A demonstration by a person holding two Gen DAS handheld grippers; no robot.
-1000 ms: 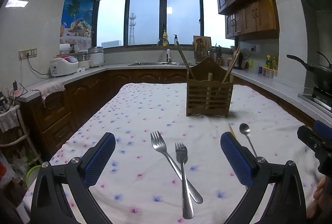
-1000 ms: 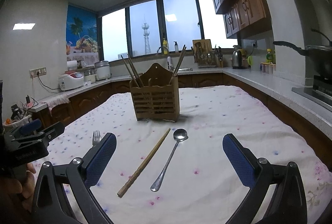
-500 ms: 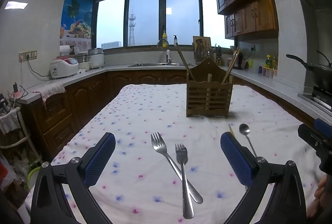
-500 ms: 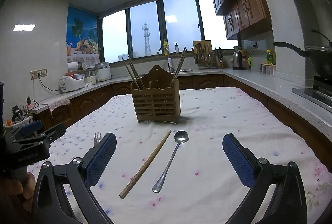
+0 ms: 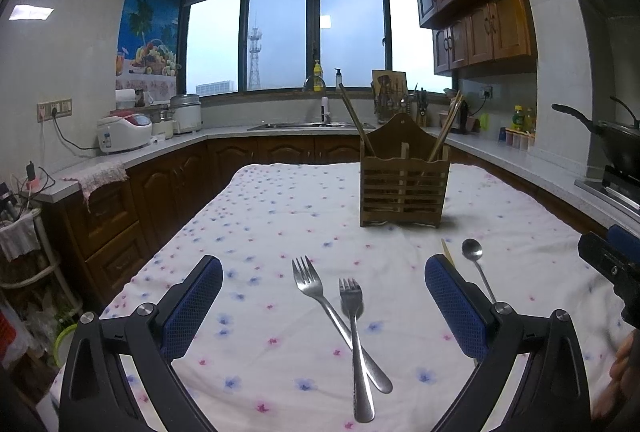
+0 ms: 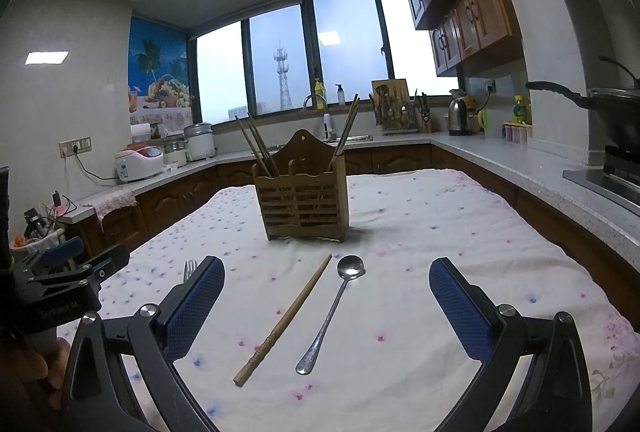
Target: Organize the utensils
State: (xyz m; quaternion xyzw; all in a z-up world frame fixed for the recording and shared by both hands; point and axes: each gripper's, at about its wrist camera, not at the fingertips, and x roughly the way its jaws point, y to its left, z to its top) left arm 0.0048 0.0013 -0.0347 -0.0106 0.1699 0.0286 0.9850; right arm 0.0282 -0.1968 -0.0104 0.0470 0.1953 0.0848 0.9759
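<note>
Ahead of the wide-open, empty left gripper (image 5: 323, 290), two steel forks (image 5: 344, 316) lie crossed at the handles. Likewise spread and empty, the right gripper (image 6: 327, 292) frames a ribbed wooden chopstick (image 6: 286, 320) beside a steel spoon (image 6: 334, 308); beyond them stands the slatted wooden holder (image 6: 303, 200).

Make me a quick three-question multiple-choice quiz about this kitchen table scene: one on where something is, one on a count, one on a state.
1. Where does the spoon lie?
A. In the wooden holder
B. On the cloth, right of the loose chopstick
C. On the counter

2. How many forks lie on the tablecloth?
A. One
B. Two
C. Four

3. What state is the left gripper in?
A. Open, empty
B. Shut on a fork
C. Shut on a spoon

Answers:
1 B, it lies beside the chopstick.
2 B, two crossed forks show.
3 A, its blue pads stand apart.
</note>
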